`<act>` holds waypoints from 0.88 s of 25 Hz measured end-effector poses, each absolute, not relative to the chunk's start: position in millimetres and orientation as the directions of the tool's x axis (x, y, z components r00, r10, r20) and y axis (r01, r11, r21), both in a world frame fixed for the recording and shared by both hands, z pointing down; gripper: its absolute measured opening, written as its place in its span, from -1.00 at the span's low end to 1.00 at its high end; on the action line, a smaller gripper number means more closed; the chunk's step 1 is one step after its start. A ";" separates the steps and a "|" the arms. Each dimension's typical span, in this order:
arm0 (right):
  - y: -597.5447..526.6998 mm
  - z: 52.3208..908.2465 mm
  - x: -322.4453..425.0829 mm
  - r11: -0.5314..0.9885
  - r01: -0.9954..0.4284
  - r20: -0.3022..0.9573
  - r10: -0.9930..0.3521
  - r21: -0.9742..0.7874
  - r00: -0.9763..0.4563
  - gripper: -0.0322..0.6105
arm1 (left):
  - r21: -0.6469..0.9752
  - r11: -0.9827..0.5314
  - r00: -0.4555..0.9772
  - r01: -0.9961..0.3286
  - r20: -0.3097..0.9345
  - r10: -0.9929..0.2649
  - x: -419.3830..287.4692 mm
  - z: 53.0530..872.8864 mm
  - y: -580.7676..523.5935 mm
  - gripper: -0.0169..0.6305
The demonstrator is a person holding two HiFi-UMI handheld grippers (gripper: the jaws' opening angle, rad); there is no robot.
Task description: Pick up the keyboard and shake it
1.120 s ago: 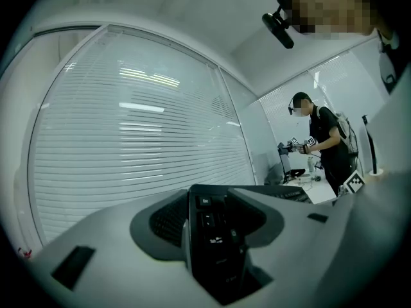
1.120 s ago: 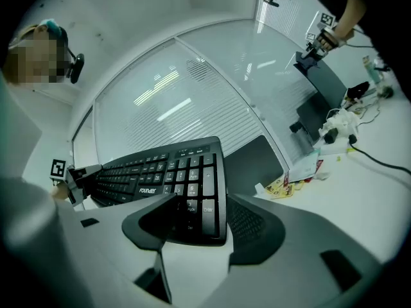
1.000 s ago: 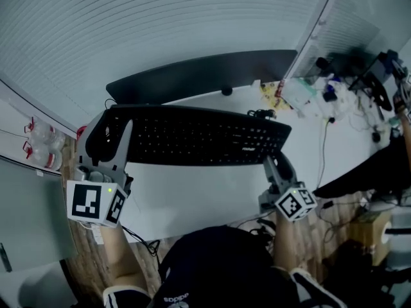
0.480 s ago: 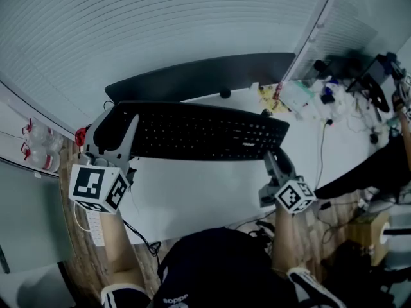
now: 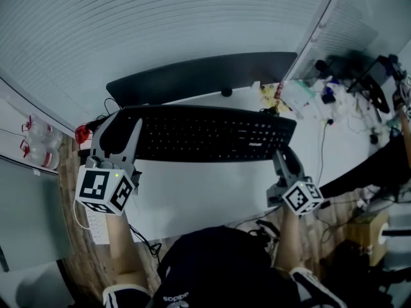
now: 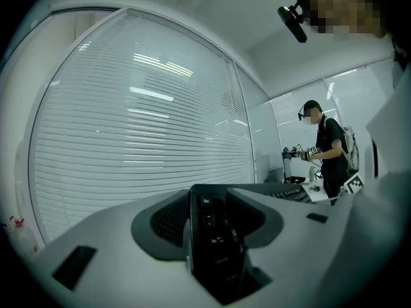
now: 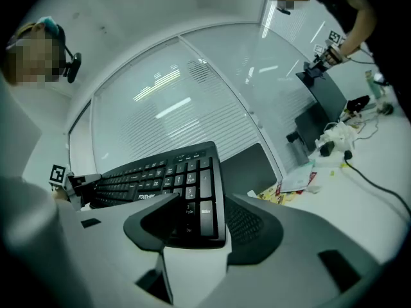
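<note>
So the keyboard (image 5: 205, 133) is up off the desk (image 5: 192, 197), hanging over its far half, just in front of the dark panel (image 5: 199, 76) that runs along the back edge. The left gripper (image 5: 119, 128) has its left end and the right gripper (image 5: 284, 154) has its right end.

The head view is the only one that gives you the whole thing. It's long, flat, matte black plastic with rows of small keys, running roughly level between the two pairs of smooth grey jaws. That view also catches some clear bottles (image 5: 37, 143) beyond the desk's left edge and a mess of cables (image 5: 340, 95) at the far right corner.

The left gripper view sees the keyboard almost end-on, as a thin dark slab with a couple of keys showing. The fingers (image 6: 160, 220) are clamped on it, one dark ribbed pad on either side. Behind it are white slatted blinds (image 6: 141, 140) and a person (image 6: 331, 153) standing far off, who the head view misses.

The right gripper view gets the numpad end tipped toward the camera, with white legends on square keys. Those jaws have just been closing and they're pinched on that end, with the board between them. Only this view makes out a yellow-and-red paper (image 7: 292, 185) lying near the desk's back edge.
</note>
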State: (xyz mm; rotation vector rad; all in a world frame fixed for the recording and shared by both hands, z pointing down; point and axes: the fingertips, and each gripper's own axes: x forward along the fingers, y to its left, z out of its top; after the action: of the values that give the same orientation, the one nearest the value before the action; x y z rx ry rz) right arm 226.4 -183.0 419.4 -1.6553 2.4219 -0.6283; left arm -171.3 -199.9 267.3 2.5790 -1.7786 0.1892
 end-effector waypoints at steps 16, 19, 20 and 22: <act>-183.1 377.2 221.9 0.427 -0.886 0.158 -0.877 -0.181 -0.454 -0.22 | 0.276 -0.183 0.208 -0.944 0.063 -0.976 -206.4 375.8 -143.2 -0.37; -187.3 370.6 214.3 0.458 -0.880 0.173 -0.863 -0.129 -0.474 -0.22 | 0.335 -0.134 0.175 -0.932 0.096 -0.980 -209.5 403.9 -125.5 -0.37; -189.0 368.1 211.8 0.465 -0.877 0.176 -0.860 -0.116 -0.479 -0.22 | 0.354 -0.118 0.165 -0.928 0.106 -0.981 -210.3 412.1 -119.8 -0.37; -191.5 365.1 206.0 0.483 -0.870 0.180 -0.851 -0.100 -0.493 -0.22 | 0.388 -0.091 0.150 -0.917 0.123 -0.981 -212.6 426.6 -109.1 -0.37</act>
State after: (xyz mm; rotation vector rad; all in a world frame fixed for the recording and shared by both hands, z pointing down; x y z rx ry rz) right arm 206.0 -191.5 365.1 -1.6282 2.7945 -0.2895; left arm -212.6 -109.1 426.6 2.0622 -1.8168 -0.2352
